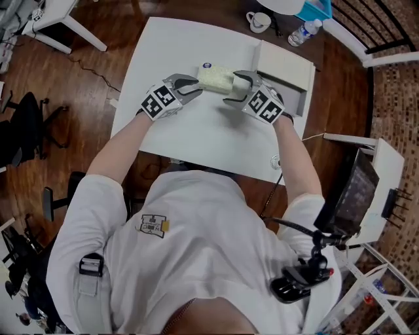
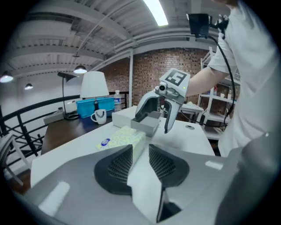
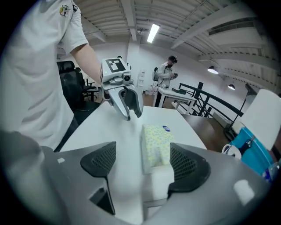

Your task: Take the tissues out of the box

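Note:
A pale yellow-green patterned tissue pack (image 1: 216,78) (image 2: 123,137) (image 3: 157,140) lies on the white table (image 1: 196,137). Its right end reaches a small grey-white box (image 1: 243,83) (image 2: 147,125) (image 3: 159,186). My right gripper (image 1: 230,87) (image 3: 142,165) stands open and wide around that box. The box sits close to one jaw, and the other jaw is well clear of it. My left gripper (image 1: 198,87) (image 2: 140,154) is at the pack's left end. Its jaws leave only a narrow gap, with the pack's near corner just beyond the tips and nothing pinched.
A larger white box (image 1: 283,69) stands right behind the right gripper. A mug (image 1: 258,21), a water bottle (image 1: 304,31) and a blue bin (image 1: 317,10) sit on the dark table beyond. A white stand (image 1: 366,190) is at my right, and office chairs (image 1: 29,124) at my left.

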The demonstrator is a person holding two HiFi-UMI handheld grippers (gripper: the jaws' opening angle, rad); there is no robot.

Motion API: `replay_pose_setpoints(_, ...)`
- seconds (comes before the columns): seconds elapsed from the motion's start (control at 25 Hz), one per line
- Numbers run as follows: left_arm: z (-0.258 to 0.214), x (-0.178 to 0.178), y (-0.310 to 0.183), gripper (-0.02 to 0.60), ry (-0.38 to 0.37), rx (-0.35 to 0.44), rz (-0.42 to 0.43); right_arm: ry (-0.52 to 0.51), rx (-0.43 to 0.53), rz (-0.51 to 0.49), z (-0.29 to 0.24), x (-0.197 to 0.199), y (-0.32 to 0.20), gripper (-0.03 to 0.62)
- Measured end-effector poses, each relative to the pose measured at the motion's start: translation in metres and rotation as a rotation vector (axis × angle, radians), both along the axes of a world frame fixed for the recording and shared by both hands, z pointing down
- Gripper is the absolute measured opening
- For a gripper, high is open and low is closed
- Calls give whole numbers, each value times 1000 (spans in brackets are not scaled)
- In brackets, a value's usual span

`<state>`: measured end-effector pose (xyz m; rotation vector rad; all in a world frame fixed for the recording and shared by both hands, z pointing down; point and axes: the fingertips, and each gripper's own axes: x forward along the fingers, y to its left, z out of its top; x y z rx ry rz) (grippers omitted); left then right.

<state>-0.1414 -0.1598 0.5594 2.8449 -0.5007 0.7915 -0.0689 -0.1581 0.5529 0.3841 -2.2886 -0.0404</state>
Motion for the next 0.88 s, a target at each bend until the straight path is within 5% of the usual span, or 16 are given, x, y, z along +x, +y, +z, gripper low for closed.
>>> replay_pose_setpoints(0.16,-5,20,56,115,-39,62,151,-71,-66,30,10,-14,61,332)
replay_pose_setpoints(0.36,26,38,159,115,-37,-14,272,-125,-219,92,49,-28,161,270)
replay_pose_setpoints(0.6,63,34,224,3,-32,-136,217,-159,-317,195,81,-31,217,96)
replay_pose_setpoints(0.88,79,26,224,0,-92,-146,193,-171,-336,273,93,-22,215,7)
